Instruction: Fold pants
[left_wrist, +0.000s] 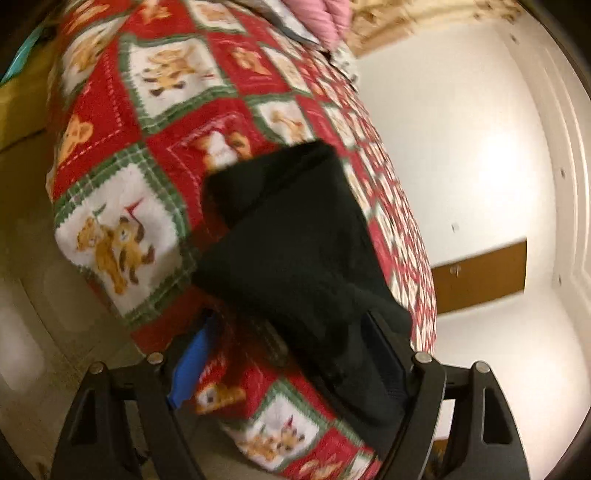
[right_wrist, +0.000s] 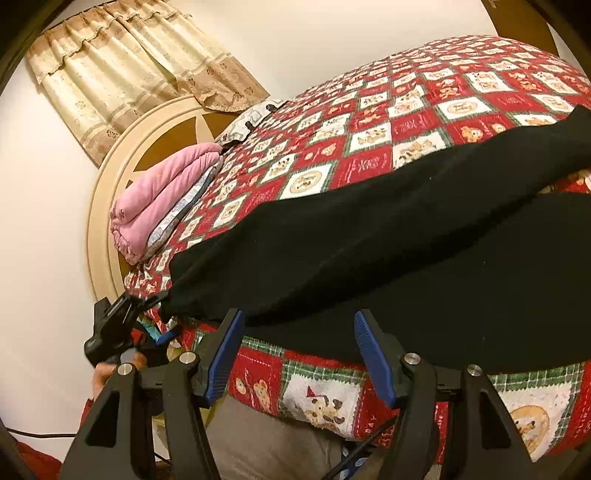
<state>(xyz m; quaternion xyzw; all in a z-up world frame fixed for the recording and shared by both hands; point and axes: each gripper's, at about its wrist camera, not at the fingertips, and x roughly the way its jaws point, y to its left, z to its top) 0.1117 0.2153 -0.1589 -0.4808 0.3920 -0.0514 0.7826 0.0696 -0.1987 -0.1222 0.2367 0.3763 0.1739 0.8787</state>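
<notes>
Your black pants lie across the red teddy-bear quilt on the bed, running in the right wrist view from about 8 o'clock, at the bed's near edge, up toward 2 o'clock. One layer lies folded over another; a seam between them runs toward 3 o'clock.

Your right gripper sits at 6 o'clock, low at the bed's side. Its blue-padded fingers stand wide apart with nothing between them but quilt edge. The pants' lower hem hangs just above the fingertips, at their 12 o'clock; contact unclear, looks apart.

Your left gripper shows in that same view at 8 o'clock, at the pants' corner. In the left wrist view, the left gripper has black cloth of the pants draped over its right-hand finger, covering most of the pad. The other finger's blue pad sits at 7 o'clock, clear of the cloth, with quilt showing in the gap. The view is motion-blurred, so you cannot tell whether the fingers are pinching the cloth or just under it. From the fingers the pants stretch up toward 12 o'clock, ending at a square edge on the quilt.

A folded pink blanket rests on the quilt at 9 o'clock in the right wrist view, well apart from the pants, against the round headboard. Curtain hangs at 11 o'clock.
</notes>
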